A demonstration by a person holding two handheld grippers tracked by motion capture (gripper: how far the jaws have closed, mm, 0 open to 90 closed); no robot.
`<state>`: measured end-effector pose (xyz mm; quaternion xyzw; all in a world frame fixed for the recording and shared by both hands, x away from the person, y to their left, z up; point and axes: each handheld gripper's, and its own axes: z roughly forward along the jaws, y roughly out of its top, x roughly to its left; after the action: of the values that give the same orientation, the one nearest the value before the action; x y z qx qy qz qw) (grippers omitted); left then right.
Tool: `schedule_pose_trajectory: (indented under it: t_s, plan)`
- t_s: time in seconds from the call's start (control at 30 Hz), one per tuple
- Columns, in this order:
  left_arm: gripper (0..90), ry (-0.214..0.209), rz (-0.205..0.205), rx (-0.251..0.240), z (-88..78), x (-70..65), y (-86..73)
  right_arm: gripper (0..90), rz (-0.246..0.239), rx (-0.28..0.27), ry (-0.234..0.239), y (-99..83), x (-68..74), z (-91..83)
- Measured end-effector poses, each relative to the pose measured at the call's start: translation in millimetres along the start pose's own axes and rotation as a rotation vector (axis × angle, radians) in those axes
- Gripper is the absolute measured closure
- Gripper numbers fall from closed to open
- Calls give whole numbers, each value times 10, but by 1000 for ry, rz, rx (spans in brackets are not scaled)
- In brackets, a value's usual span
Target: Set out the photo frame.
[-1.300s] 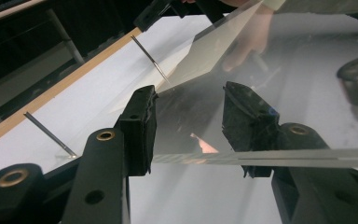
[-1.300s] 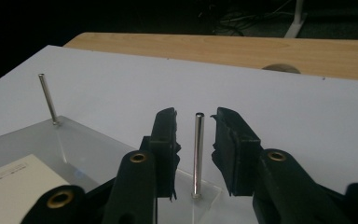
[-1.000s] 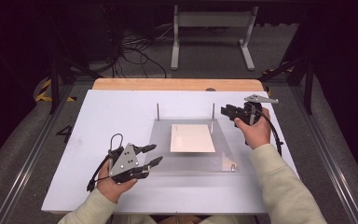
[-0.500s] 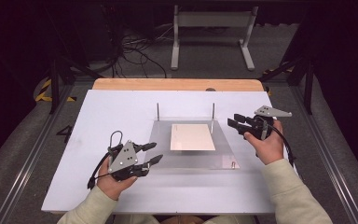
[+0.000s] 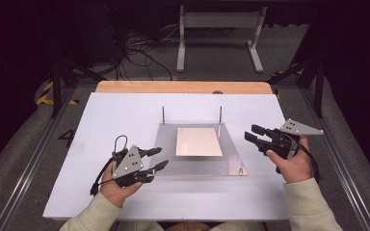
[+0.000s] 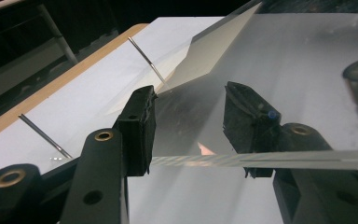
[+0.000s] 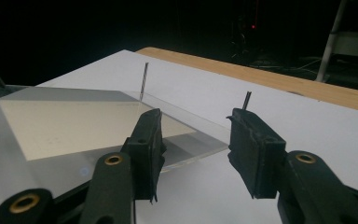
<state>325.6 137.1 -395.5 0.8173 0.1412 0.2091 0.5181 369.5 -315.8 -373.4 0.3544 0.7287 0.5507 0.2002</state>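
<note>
**Bright desk, black surroundings**

In the high view, light falls from above onto the white desk [image 5: 125,115], which reads bright and even, while the floor and room toward 12 o'clock sink into near black. The clear plate [image 5: 231,154] carries a soft grey sheen and throws a faint shadow toward 6 o'clock. That view is slightly soft and grainy overall.

In the left gripper view, glare streaks across the plate [image 6: 289,65] toward 1 o'clock, its near edge glints as a pale line, and the jaws at 6 o'clock are blurred.

In the right gripper view, the background from 10 to 2 o'clock is dark; the near jaws are soft, the sheet [image 7: 74,121] evenly lit.
</note>
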Motion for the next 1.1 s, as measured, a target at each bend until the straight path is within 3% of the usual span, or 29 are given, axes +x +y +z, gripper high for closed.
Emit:
schedule_pose_trajectory:
  t_s: [0.07,0.3,0.5,0.57,0.77,1.1]
  plan:
    - [529,-1,-1,1,-1,1,2,531,-2,-2,9,-14,28,-33]
    - [525,-6,-6,-2,2,11,1,485,-77,32,70,-42,167,-130]
    - [516,-9,-10,-1,1,23,1,438,-149,68,144,-67,216,-163]
    - [516,-9,-11,0,1,23,2,428,-197,98,162,-91,260,-158]
    - [512,-7,-13,2,-1,25,-1,407,-282,123,166,-129,346,-170]
    - [512,-8,-18,2,-2,27,2,358,-320,124,201,-155,417,-190]
